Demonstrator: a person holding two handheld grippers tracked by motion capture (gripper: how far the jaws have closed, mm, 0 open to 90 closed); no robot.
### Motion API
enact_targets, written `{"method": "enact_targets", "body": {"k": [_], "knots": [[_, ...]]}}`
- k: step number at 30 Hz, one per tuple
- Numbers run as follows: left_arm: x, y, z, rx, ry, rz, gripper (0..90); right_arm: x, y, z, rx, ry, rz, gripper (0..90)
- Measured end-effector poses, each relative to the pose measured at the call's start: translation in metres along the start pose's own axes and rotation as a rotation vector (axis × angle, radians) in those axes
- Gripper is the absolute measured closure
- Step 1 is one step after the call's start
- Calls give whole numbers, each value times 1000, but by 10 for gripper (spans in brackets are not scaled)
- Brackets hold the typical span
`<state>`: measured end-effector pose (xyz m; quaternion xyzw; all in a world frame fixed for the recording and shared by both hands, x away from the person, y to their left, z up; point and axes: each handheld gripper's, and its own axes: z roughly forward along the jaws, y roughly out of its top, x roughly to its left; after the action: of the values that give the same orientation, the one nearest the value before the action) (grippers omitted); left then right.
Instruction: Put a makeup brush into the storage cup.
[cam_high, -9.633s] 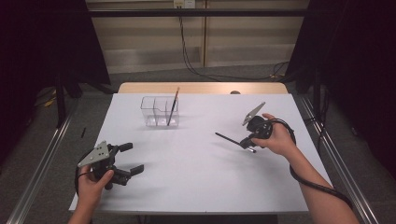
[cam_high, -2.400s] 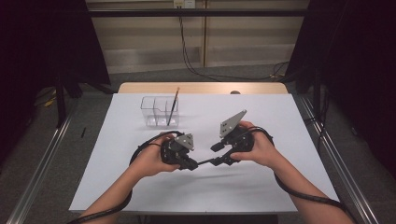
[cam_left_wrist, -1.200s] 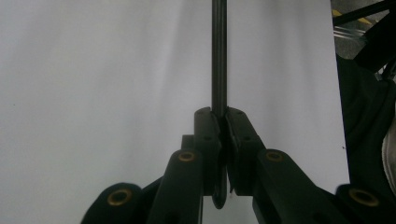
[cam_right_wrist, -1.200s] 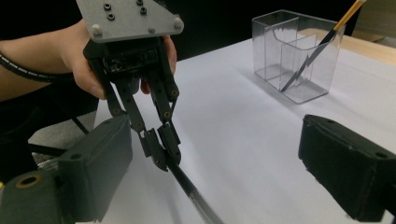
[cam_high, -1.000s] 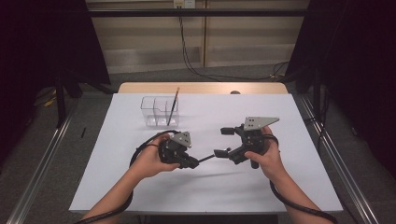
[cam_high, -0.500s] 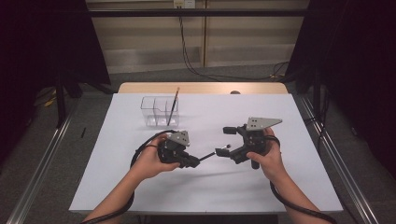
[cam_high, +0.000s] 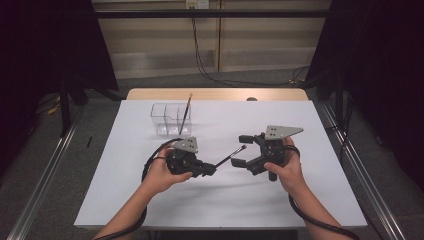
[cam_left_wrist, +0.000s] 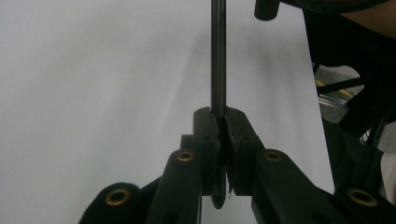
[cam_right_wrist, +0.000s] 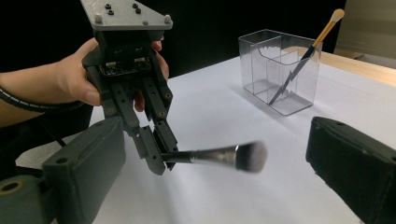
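A black-handled makeup brush (cam_high: 227, 157) hangs over the white table (cam_high: 300, 200), held by its handle in my left gripper (cam_high: 209, 170), which is shut. In the left gripper view the jaws pinch the thin handle (cam_left_wrist: 217, 56). The dark bristle head (cam_right_wrist: 250, 156) points at my right gripper (cam_high: 241, 150), which is open, its jaws standing on either side of the head without touching it. The right gripper view shows the left gripper (cam_right_wrist: 161, 158) and the hand holding it. My right gripper (cam_right_wrist: 210, 144) has nothing in it.
A clear divided holder (cam_high: 170, 119) stands at the back left of the table with a second, light-handled brush (cam_high: 187, 111) leaning in it; the right gripper view shows the holder (cam_right_wrist: 261, 60) beyond the held brush. Cables trail from both grippers.
The brush passed from the right gripper to the left at the table's middle. The right gripper opened and drew back slightly. Over the last second almost nothing moved.
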<state>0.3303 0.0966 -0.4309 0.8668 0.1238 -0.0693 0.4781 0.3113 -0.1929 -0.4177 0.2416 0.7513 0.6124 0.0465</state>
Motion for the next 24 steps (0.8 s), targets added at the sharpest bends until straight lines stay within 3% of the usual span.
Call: {"method": "enact_targets", "body": {"k": [8, 15, 24], "knots": [[2, 0, 2, -89, 16, -47, 841, 1, 0, 0, -15, 3, 5, 54], [2, 2, 6, -152, 19, -62, 841, 1, 2, 0, -30, -6, 6, 97], [0, 6, 13, -185, 16, -67, 841, -1, 1, -1, -49, -5, 19, 210]]}}
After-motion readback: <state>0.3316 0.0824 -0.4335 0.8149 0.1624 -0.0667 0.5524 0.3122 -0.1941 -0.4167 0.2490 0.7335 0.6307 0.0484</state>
